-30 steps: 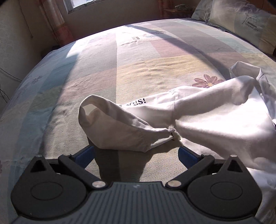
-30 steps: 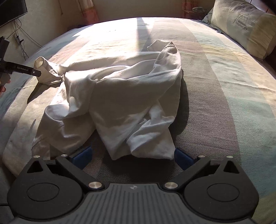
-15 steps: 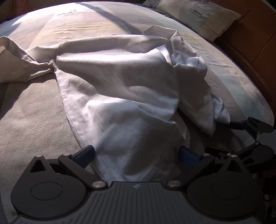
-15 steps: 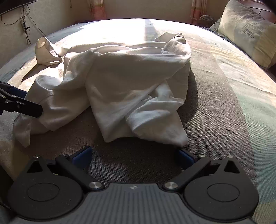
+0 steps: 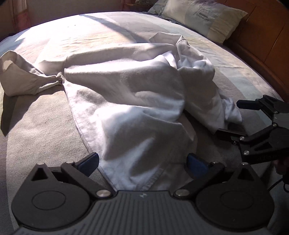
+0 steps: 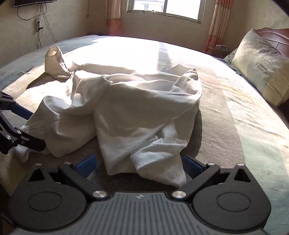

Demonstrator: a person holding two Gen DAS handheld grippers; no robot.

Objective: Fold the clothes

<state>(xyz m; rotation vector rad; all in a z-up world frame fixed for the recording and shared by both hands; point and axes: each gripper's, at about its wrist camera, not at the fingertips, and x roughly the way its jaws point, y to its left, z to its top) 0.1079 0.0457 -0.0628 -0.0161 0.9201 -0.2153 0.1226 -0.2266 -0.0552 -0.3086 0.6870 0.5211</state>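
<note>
Sunlight is pouring through the far window (image 6: pixel 163 9) and washing across a wide bed (image 6: pixel 243 126) covered in a striped, pastel sheet, with a pale pillow (image 6: pixel 260 70) leaning against the wooden headboard (image 5: pixel 261 36) at the right. A white shirt (image 6: pixel 126 112) is lying crumpled in the middle of the bed, bunched into soft ridges, one sleeve (image 6: pixel 54 63) trailing off to the far left with its cuff standing open. At the near edge the left gripper (image 5: pixel 142 162) is sitting low over the shirt's hem, its blue-padded fingers (image 5: pixel 89 160) spread wide apart on either side of the cloth, the hem running in between them and under the body of the tool; nothing is being pinched. Seen from the right wrist view, that same gripper (image 6: pixel 27 126) is reaching in from the left with both fingers flanking a fold of the shirt's near left corner. The right gripper (image 6: pixel 139 166) is hovering just at the near right corner of the garment, its fingers (image 6: pixel 191 166) likewise standing wide apart, a lumpy fold of fabric lying between them on the sheet. In the left wrist view its (image 5: pixel 227 119) black fingers are showing at the right, one above and one below the ragged white edge of the shirt there. Curtains (image 6: pixel 215 23) are hanging beside the window.
</note>
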